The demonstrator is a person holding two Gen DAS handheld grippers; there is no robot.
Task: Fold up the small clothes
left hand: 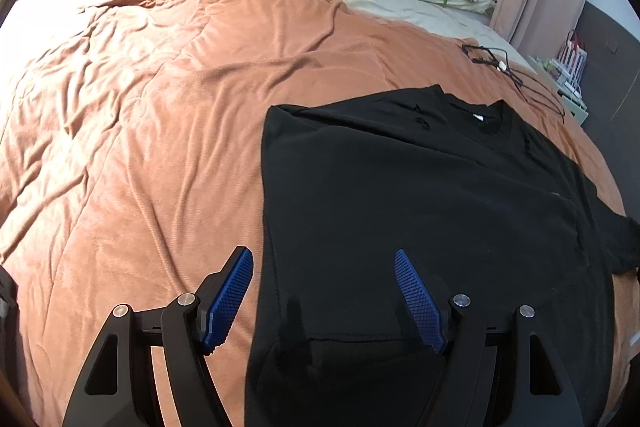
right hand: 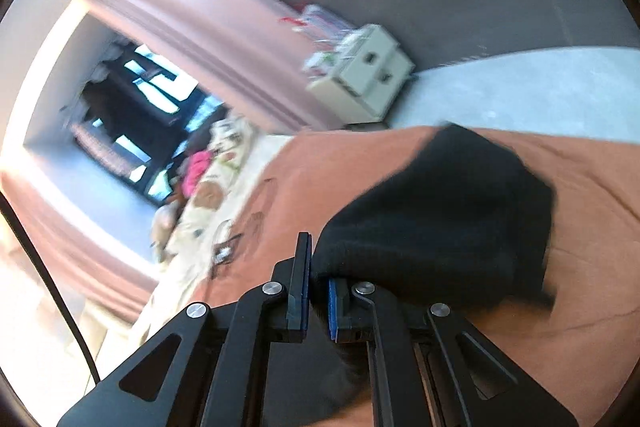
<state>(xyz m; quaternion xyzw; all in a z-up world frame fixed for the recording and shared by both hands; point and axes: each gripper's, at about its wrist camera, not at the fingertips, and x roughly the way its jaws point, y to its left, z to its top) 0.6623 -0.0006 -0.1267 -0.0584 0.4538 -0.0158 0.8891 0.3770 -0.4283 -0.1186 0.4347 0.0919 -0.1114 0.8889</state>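
The bed (left hand: 140, 131), under a rumpled peach blanket, carried everything. Across its near right part lay the black T-shirt (left hand: 420, 195), spread mostly flat, its collar away from the left wrist camera and its hem nearest; so its long axis ran straight ahead from the left hand-held gripper, hem to collar. One side looked already folded in along a straight left edge, while the right sleeve (left hand: 616, 239) spread out toward the bed's right edge. Beyond the collar, well apart from the shirt, a thin black cable (left hand: 504, 63) lay on the blanket.

The left hand-held gripper (left hand: 324, 301) hovered over the hem with its jaws spread wide, one blue pad above the blanket just beside the shirt's left edge, the other above the fabric, gripping nothing.

The right hand-held gripper (right hand: 318, 293) had its jaws nearly together with black cloth (right hand: 440, 219) pinched between the pads, the fabric bunching forward and to the right. That view was blurred and tilted; the cloth was most likely the sleeve side of the shirt.

By my judgement, the right was the arm engaged, and the coming fold would carry that side leftward across the long axis.
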